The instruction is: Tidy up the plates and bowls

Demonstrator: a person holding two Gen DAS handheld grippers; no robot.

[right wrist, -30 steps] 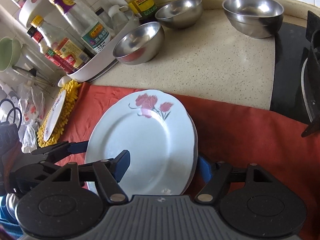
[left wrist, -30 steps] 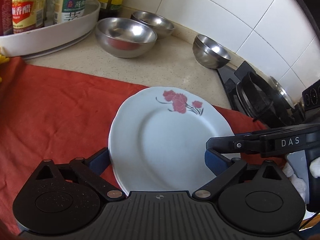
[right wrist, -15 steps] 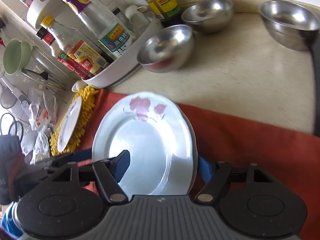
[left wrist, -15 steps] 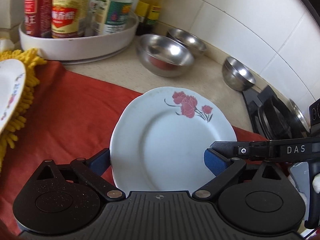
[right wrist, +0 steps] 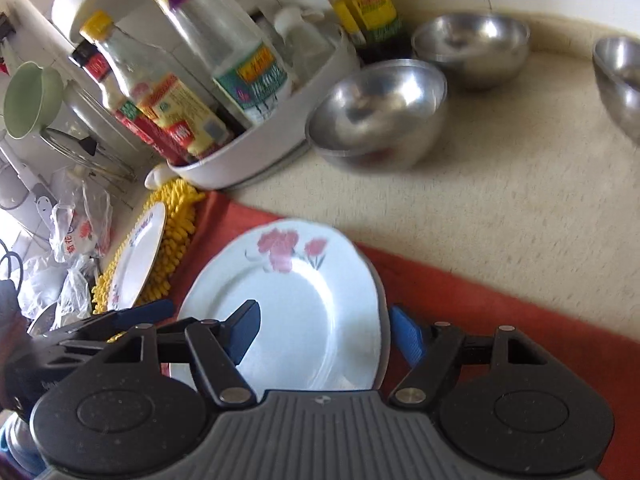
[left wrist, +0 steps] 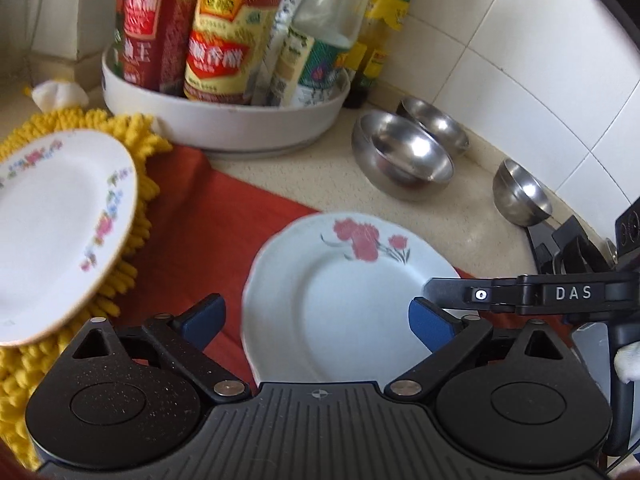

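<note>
A white plate with red flowers [left wrist: 344,300] [right wrist: 296,308] is held tilted above the red cloth [left wrist: 224,216]. My right gripper [right wrist: 324,332] is shut on its right rim, one finger over the face and one behind. My left gripper [left wrist: 316,320] is open, its blue pads either side of the plate's near edge without clamping it. A second white plate with small flowers [left wrist: 52,224] [right wrist: 140,256] lies on a yellow mat [left wrist: 136,136]. Three steel bowls [left wrist: 404,160] [left wrist: 436,124] [left wrist: 520,196] stand on the counter.
A white round tray of sauce bottles [left wrist: 224,120] stands at the back by the tiled wall. A black stove [left wrist: 572,248] is at the right. Plastic bags and a green cup [right wrist: 28,100] are at the far left in the right wrist view.
Both grippers and the flowered plate have moved left and lifted. The second plate on the yellow mat has come into the left wrist view, and the bottle tray is much closer.
</note>
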